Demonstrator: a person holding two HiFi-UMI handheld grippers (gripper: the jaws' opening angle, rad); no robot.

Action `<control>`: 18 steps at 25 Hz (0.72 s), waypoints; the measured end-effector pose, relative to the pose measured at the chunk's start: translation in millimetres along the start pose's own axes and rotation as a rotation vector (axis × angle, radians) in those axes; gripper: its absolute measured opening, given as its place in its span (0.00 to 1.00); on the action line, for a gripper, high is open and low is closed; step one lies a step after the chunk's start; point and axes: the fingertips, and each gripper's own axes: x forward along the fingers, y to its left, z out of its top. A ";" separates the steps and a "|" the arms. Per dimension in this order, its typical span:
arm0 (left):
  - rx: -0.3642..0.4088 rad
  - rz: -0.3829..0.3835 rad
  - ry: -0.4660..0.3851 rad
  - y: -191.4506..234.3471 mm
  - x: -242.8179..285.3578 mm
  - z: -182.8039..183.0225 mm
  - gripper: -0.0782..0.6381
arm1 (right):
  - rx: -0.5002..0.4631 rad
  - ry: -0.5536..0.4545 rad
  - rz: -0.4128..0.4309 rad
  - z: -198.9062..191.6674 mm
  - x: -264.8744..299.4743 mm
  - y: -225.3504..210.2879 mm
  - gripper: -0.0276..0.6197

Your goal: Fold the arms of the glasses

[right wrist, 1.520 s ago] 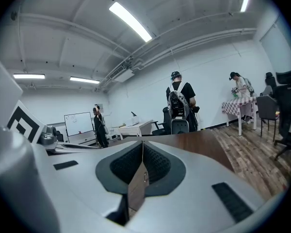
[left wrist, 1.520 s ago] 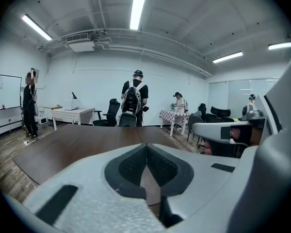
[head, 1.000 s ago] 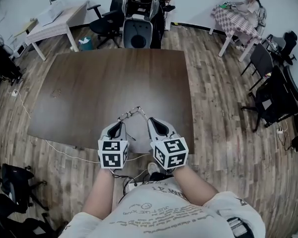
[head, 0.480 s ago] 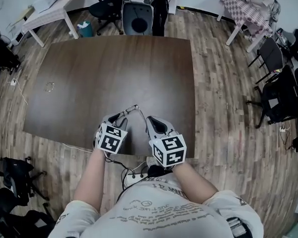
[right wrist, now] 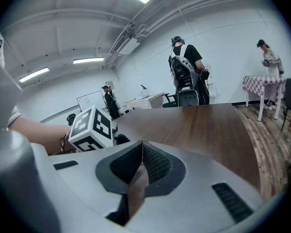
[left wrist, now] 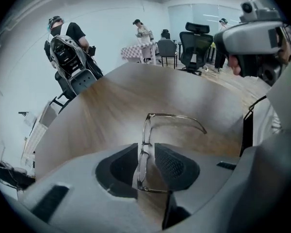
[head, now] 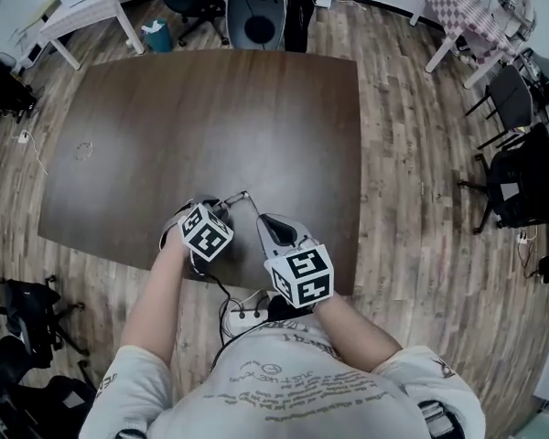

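Observation:
Thin wire-framed glasses [left wrist: 144, 149] stand on edge between the jaws of my left gripper [left wrist: 146, 153], which is shut on the front frame. One arm [left wrist: 179, 117] sticks out to the right above the pads, and the other runs along below them. In the head view the glasses [head: 239, 198] hang just over the near edge of the dark wooden table [head: 210, 108], with the left gripper [head: 220, 208] pointing steeply down. Just right of them, my right gripper [head: 261, 219] is shut with nothing in it; its pads [right wrist: 150, 161] meet.
An office chair [head: 256, 16] stands at the table's far edge and a white desk [head: 82, 7] at the far left. Black chairs [head: 517, 181] and a checkered table [head: 467, 12] are to the right. A power strip with cables [head: 242, 316] lies by my feet. People stand in the background.
The left gripper rolled and sank toward the near table edge, carrying the glasses with it. The right gripper dropped a little and stayed shut.

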 end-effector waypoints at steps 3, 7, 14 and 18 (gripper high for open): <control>0.019 -0.015 0.050 5.2 8.4 -0.3 0.25 | -0.006 0.013 0.011 -0.5 1.3 -6.0 0.07; 0.011 -0.055 0.074 9.9 17.9 -2.5 0.23 | -0.007 0.013 0.004 1.1 1.8 -17.1 0.07; 0.048 -0.136 0.159 5.5 34.3 -8.6 0.20 | 0.007 0.019 -0.009 2.4 2.8 -31.2 0.07; 0.025 -0.156 0.166 2.6 34.3 -4.5 0.17 | 0.004 0.019 -0.010 5.3 3.7 -38.1 0.07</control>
